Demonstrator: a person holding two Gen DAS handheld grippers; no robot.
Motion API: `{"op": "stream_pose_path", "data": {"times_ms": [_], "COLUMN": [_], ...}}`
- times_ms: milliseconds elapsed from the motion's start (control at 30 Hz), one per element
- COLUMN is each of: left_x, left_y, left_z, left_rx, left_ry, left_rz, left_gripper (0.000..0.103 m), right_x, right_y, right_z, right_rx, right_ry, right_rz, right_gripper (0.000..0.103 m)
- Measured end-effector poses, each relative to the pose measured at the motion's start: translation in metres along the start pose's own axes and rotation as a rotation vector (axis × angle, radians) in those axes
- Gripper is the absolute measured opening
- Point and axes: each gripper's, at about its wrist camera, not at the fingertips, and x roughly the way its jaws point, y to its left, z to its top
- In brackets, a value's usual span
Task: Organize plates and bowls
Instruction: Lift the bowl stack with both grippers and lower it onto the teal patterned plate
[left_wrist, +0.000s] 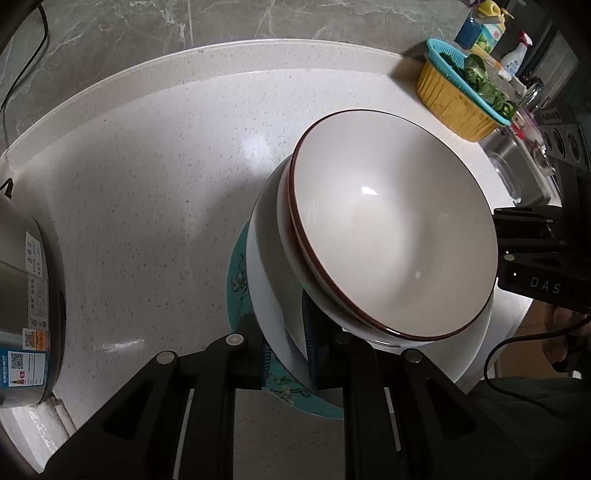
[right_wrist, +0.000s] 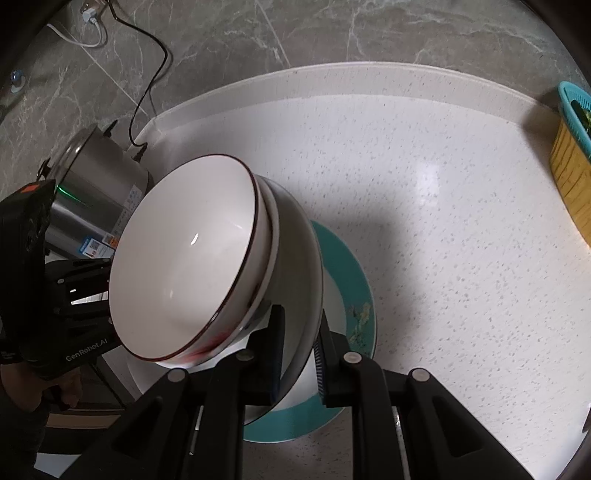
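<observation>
- Left wrist view: left gripper (left_wrist: 287, 354) nearly closed, its two blue-padded fingers pinching the near rim of a large white bowl (left_wrist: 266, 295); pads press the wall from both sides.
- Stack of bowls nested in it: top bowl (left_wrist: 395, 236) cream with a dark red-brown rim, a second like it just under, only its edge showing.
- Teal plate (left_wrist: 240, 280) with a flower print sits under the stack; mostly hidden by the white bowl and the gripper. Can't tell if the bowl touches the plate or hangs just above it.
- Right gripper (left_wrist: 496, 251) enters at the right edge, its fingertips hidden behind the bowl rim.
- Speckled white countertop (left_wrist: 147, 184); steel cooker (left_wrist: 26, 314) cut off at left; yellow basket (left_wrist: 454, 99) with teal strainer and greens at far right; sink beyond it partly hidden.
- Right wrist view: right gripper (right_wrist: 300, 343) almost shut, clamping the opposite rim of the large white bowl (right_wrist: 295, 251).
- Top bowl (right_wrist: 184, 258) tilts toward the camera and hides the stack's inside.
- Teal plate (right_wrist: 354, 280) peeks out right and below.
- Left gripper (right_wrist: 107, 280) at left, tips hidden behind the bowls.
- Steel cooker (right_wrist: 92, 184) half blocked; yellow basket (right_wrist: 570, 177) cut off at the right edge.
</observation>
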Motion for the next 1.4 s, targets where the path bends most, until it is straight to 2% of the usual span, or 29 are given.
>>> {"op": "stream_pose_path", "data": {"times_ms": [367, 667, 1200, 1333, 1400], "left_x": [0.023, 0.037, 0.043, 0.043, 0.042], "left_y": [0.002, -0.001, -0.004, -0.002, -0.001], "left_z": [-0.013, -0.010, -0.020, -0.026, -0.028], "left_rx": [-0.008, -0.004, -0.013, -0.020, -0.016], "left_ry": [0.015, 0.021, -0.035, -0.051, -0.059], "left_rz": [-0.014, -0.016, 0.002, -0.019, -0.013], "left_gripper": [0.014, 0.014, 0.015, 0.017, 0.024], "right_x": [0.015, 0.023, 0.028, 0.028, 0.025], "right_y": [-0.005, -0.006, -0.007, -0.003, -0.001], "right_z": [-0.008, -0.010, -0.015, -0.017, -0.020], "right_rx": [0.011, 0.020, 0.021, 0.032, 0.047], "right_ry": [0.030, 0.035, 0.004, -0.012, -0.029], "right_rz": [-0.009, -0.016, -0.031, -0.043, -0.057], "right_gripper": [0.017, 0.016, 0.016, 0.020, 0.020]}}
